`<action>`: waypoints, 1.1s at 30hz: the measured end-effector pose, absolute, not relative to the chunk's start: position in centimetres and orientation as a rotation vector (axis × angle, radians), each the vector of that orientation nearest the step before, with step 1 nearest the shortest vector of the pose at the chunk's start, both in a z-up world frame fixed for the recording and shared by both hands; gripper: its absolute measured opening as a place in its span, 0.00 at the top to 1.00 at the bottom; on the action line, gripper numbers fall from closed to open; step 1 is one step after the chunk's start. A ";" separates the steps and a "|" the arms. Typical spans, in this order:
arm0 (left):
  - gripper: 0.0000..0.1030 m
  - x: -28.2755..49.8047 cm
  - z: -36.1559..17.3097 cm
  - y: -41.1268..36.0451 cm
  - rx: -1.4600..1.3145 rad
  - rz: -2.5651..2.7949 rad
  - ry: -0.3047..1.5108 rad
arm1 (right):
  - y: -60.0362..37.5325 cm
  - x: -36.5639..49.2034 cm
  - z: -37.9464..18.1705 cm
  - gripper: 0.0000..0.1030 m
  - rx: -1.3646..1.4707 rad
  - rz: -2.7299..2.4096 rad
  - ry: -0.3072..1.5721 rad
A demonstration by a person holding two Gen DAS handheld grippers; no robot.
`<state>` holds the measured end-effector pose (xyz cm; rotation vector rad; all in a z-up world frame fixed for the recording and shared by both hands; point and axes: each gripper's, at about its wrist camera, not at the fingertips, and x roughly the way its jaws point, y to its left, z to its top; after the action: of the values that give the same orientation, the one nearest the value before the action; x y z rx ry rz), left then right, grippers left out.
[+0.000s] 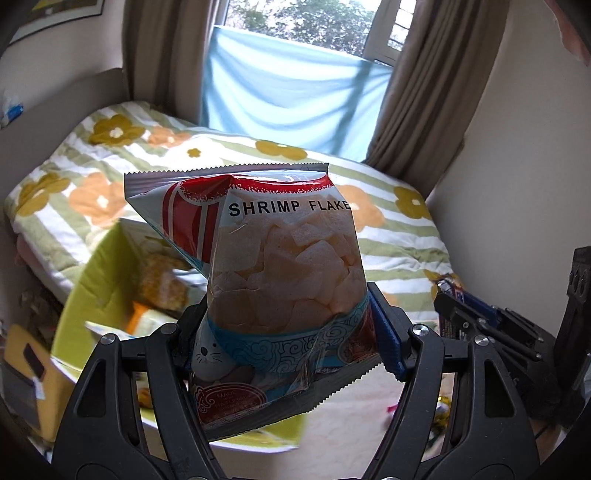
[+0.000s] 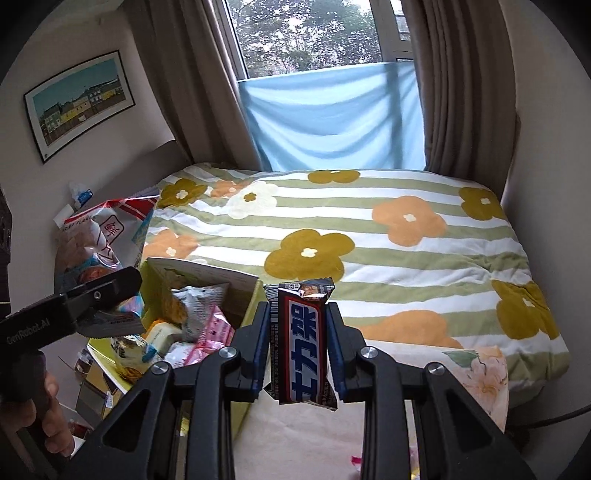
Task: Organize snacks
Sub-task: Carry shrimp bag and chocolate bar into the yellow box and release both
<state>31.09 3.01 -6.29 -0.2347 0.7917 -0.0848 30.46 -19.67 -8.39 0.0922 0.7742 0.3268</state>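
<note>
Left wrist view: looks forward and down along its gripper fingers, close behind a shrimp bag (image 1: 284, 280), toward the bed (image 1: 388, 236) and window (image 1: 295, 22). Right wrist view: same forward-down heading, close behind a candy bar (image 2: 303, 343). Both views share the bed (image 2: 369, 251), window (image 2: 310, 33), blue cloth (image 1: 288, 85) and box (image 2: 207, 273).

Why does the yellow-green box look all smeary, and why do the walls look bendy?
Left wrist view: the yellow-green box is smeared by motion blur, while the shrimp flakes bag held in the left hand-held gripper stays sharp. Right wrist view: the fisheye lens bows the curtains and darkens the corners; window daylight lights the bed softly.
</note>
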 end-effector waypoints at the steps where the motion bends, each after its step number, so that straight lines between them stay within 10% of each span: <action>1: 0.32 31.3 -6.4 4.2 -0.239 -0.083 0.800 | -18.2 30.8 -8.2 0.74 0.100 0.336 0.775; 17: 0.31 35.8 -12.9 20.7 -0.193 -0.113 1.010 | -1.6 34.3 -11.9 0.74 0.130 0.390 0.879; 22: 0.01 36.1 -14.7 21.3 -0.176 -0.128 1.042 | -0.9 34.5 -12.8 0.74 0.122 0.358 0.922; 33: 0.01 33.3 -15.6 22.1 -0.220 -0.148 1.037 | 0.0 35.2 -15.8 0.74 0.140 0.368 1.007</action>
<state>33.33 22.10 -15.56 -0.2204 1.0369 -0.1483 35.19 -0.01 -15.78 0.1398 1.0069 0.3675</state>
